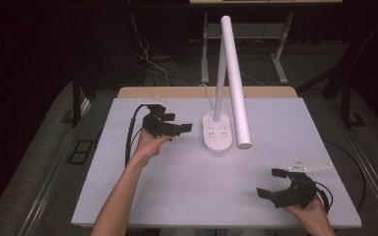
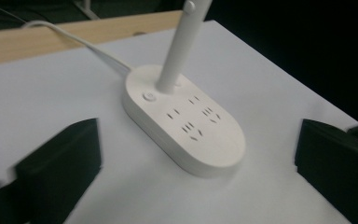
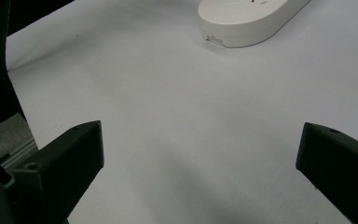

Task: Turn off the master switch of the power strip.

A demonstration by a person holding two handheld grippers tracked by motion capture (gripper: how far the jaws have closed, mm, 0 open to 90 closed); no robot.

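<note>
A white desk lamp (image 1: 226, 88) stands near the middle of the tabletop (image 1: 187, 187), which is covered by a smooth, matte, pale grey-white sheet with a strip of light wood showing along its far edge. The lamp's base (image 2: 184, 126) is a flat, rounded oblong of glossy white plastic that doubles as a power strip: several socket slots are cut into its top and a small round button (image 2: 148, 97) sits near the stem. A slim round stem (image 1: 220, 78) rises from the base, and a long tubular lamp head (image 1: 236, 83) slants down from the top of it. A white cord (image 2: 79, 42) runs from the base toward the wooden edge.

The left gripper (image 1: 177, 129), black and angular, is held just left of the base without touching it; its blocky fingers stand wide apart, with the base framed between them farther off in the left gripper view. The right gripper (image 1: 270, 183) rests low near the tabletop's near right corner, well apart from the lamp, its fingers likewise spread open over bare surface.
</note>
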